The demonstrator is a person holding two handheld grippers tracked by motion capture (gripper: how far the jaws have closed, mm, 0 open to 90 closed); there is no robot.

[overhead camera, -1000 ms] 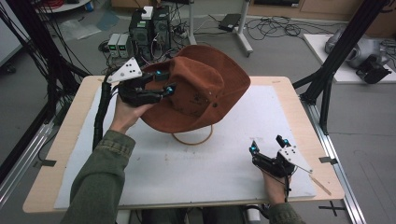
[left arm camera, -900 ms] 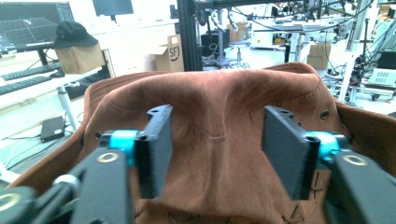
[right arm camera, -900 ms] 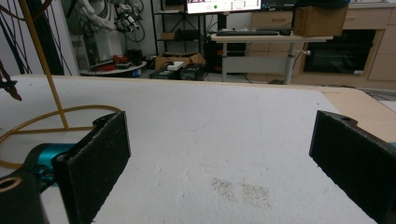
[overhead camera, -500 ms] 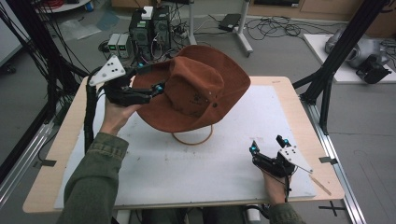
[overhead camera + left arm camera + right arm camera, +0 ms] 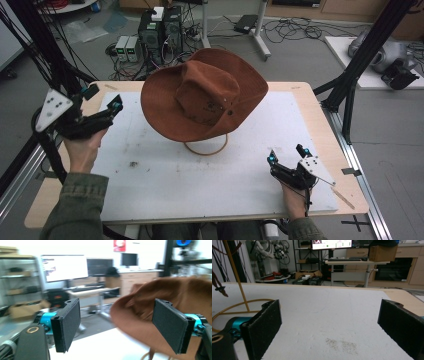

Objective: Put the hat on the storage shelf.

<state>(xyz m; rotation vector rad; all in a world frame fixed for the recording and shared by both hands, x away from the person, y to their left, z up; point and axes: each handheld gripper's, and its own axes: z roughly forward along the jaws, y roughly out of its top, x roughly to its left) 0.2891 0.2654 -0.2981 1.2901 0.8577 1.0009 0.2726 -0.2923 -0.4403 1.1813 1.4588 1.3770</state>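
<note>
A rust-brown, suede-like cowboy hat with a wide curled brim and a creased crown perches on a thin yellowish wire stand, whose round base ring lies on the matte white sheet covering the pale wooden desk; the hat sits toward the far middle of the desk, tilted with its crown facing the person. The sheet shows faint brownish smudges. The left tongs, black with turquoise fittings and a grey three-cornered plate, are held level above the desk's left edge, pointing toward the hat brim but apart from it; their flat, felt-faced jaws have just been opening and stand wide with nothing between them. In the left gripper view the brim lies just beyond the jaws. The right tongs rest low near the front right corner, jaws spread apart and empty.
</note>
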